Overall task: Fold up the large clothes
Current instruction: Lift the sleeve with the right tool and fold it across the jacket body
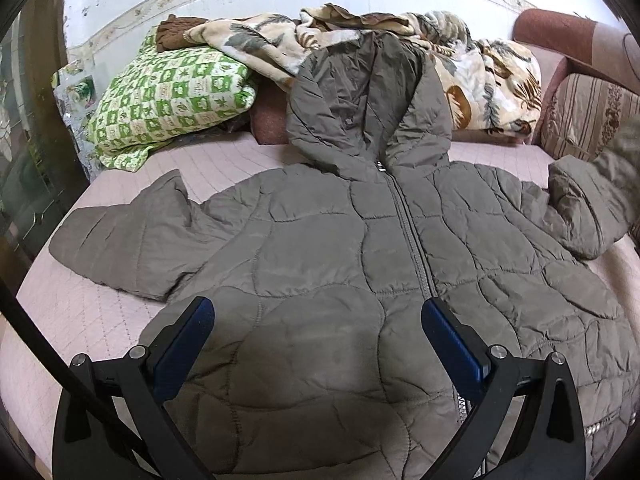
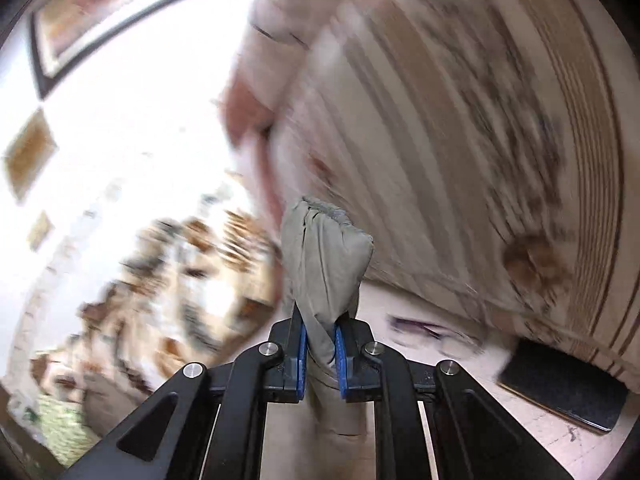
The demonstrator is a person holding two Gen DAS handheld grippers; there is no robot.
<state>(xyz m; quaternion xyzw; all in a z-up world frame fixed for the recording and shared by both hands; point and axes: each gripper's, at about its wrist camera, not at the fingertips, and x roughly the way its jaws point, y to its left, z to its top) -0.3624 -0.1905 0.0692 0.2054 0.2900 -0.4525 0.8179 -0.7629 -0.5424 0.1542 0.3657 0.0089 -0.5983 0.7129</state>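
Grey jacket (image 1: 340,248) spread front-up on bed (image 1: 80,312). Left gripper (image 1: 318,344) hovers over hem, fingers wide apart, empty. Right gripper (image 2: 321,344) clamped on raised sleeve cuff (image 2: 326,256); background blurred.

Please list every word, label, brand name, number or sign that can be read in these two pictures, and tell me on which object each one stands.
There is no readable text in either view.
Grey quilted jacket: no label or brand shows.
Green and white patterned quilt: only pictures in squares, no letters that can be made out.
Framed picture on the wall: too blurred to read.
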